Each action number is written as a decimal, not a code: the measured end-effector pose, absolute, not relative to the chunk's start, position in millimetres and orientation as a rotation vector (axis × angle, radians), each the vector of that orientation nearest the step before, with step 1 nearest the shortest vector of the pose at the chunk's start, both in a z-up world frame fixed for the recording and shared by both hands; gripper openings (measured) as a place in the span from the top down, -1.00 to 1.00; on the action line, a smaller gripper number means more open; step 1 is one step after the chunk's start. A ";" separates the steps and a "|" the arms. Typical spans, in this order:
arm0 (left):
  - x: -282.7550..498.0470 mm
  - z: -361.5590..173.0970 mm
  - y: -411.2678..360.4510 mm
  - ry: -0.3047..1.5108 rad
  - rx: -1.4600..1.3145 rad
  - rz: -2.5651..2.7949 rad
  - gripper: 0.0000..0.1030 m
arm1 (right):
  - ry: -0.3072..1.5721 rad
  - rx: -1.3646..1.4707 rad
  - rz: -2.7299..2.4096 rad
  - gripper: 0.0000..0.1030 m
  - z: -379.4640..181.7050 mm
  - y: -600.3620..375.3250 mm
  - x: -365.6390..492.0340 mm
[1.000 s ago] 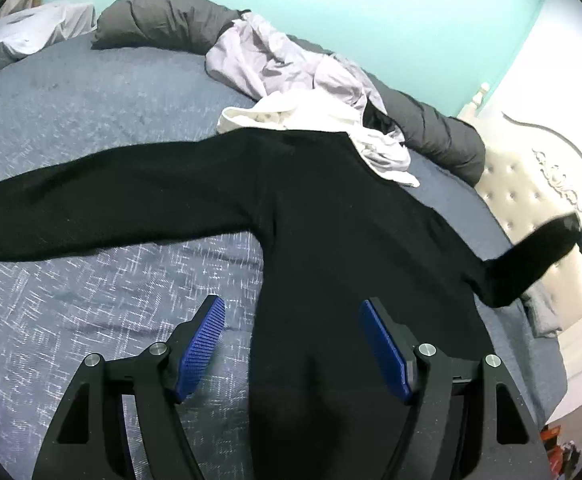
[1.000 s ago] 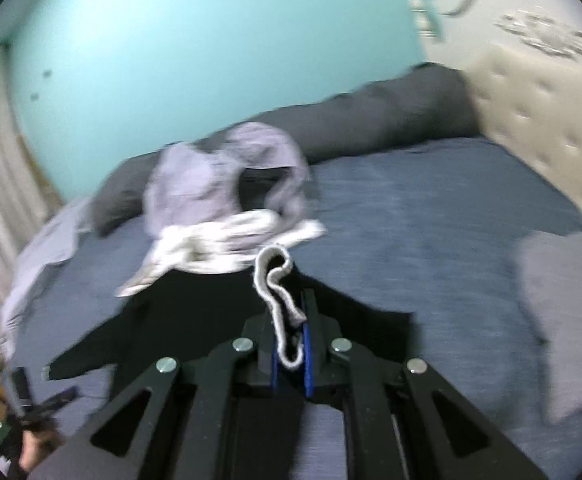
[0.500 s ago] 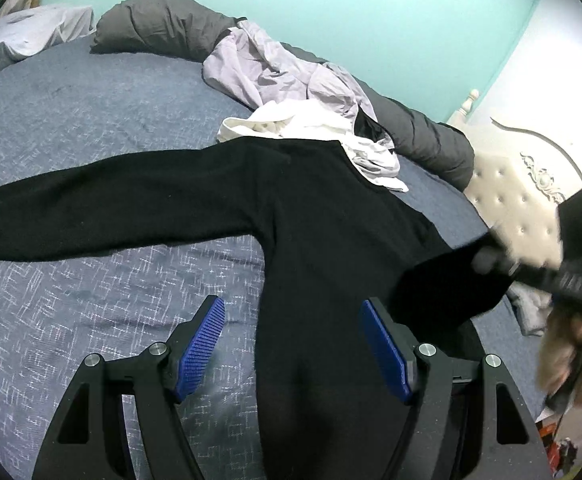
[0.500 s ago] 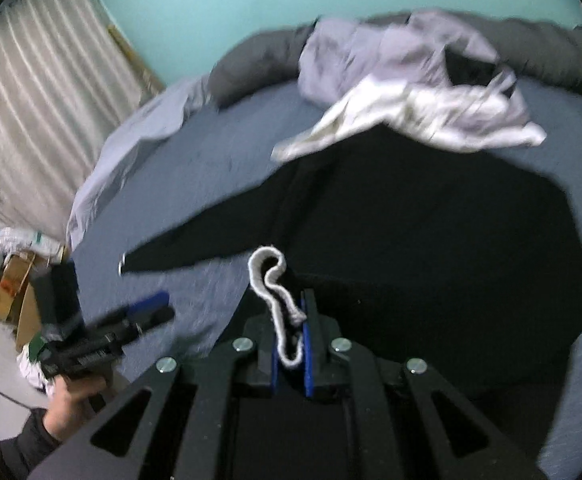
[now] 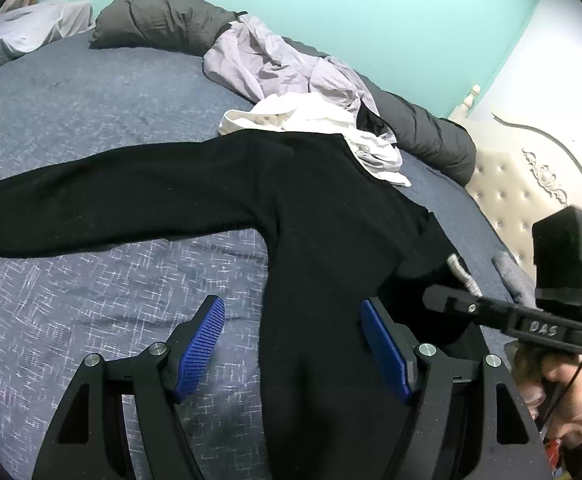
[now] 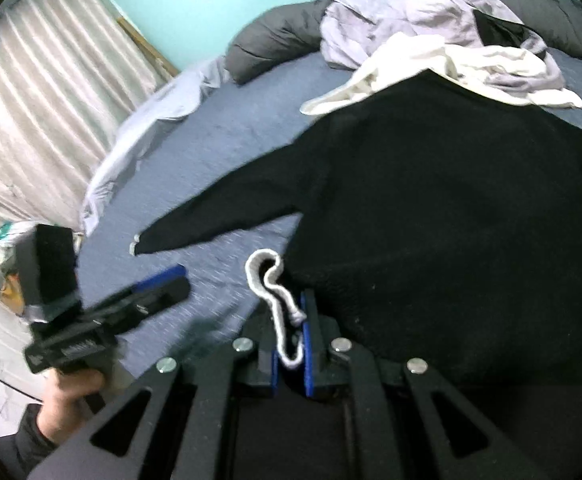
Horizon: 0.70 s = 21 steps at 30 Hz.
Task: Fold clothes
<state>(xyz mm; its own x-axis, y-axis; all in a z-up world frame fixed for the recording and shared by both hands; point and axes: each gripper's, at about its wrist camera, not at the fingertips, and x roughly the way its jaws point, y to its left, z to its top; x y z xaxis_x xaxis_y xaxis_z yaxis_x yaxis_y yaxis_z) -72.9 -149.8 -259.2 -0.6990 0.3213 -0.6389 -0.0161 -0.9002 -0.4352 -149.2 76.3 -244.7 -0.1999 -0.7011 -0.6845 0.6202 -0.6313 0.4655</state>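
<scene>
A black sweater (image 5: 323,216) lies flat on the blue-grey bed (image 5: 91,280), its left sleeve (image 5: 91,200) stretched out sideways. My left gripper (image 5: 295,350) stands open over the sweater's lower body, with one blue pad above the sheet and the other above the knit. My right gripper (image 6: 291,320) is shut on the white-edged cuff (image 6: 269,280) of the right sleeve. It holds that sleeve folded in over the sweater's body (image 6: 451,200). In the left wrist view the right gripper (image 5: 447,296) sits just right of my left one.
A pile of lavender (image 5: 283,64) and white clothes (image 5: 311,116) lies beyond the sweater's collar, against a rolled grey duvet (image 5: 163,20). A cream tufted headboard (image 5: 531,184) stands at the right. Pale curtains (image 6: 31,120) and a crumpled sheet (image 6: 151,120) are at the left.
My right gripper has carried the cuff from out at the right in over the sweater's body and lower, folding the sleeve across. The left gripper has stayed put and open.
</scene>
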 end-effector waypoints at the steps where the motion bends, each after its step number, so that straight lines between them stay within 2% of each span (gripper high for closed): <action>1: -73.1 -259.4 -150.2 -0.603 -1.118 2.668 -0.45 | -0.096 1.164 -1.923 0.85 -244.5 72.7 -148.4; 5: -73.3 -259.8 -148.2 -0.603 -1.121 2.664 -0.45 | -0.085 1.263 -1.883 0.76 -263.6 65.5 -152.9; 9: -73.8 -259.5 -142.1 -0.576 -1.123 2.645 -0.45 | -0.201 1.259 -1.884 0.28 -262.3 85.8 -159.0; 11: -74.8 -259.3 -137.0 -0.561 -1.123 2.635 -0.45 | -0.224 1.222 -1.911 0.26 -249.8 102.8 -162.9; 15: -81.1 -261.3 -124.2 -0.533 -1.127 2.597 -0.45 | -0.156 1.164 -2.047 0.26 -225.2 150.4 -178.1; 21: -93.7 -274.7 -95.1 -0.445 -1.193 2.535 -0.45 | 0.003 1.226 -2.273 0.25 -225.3 235.0 -207.6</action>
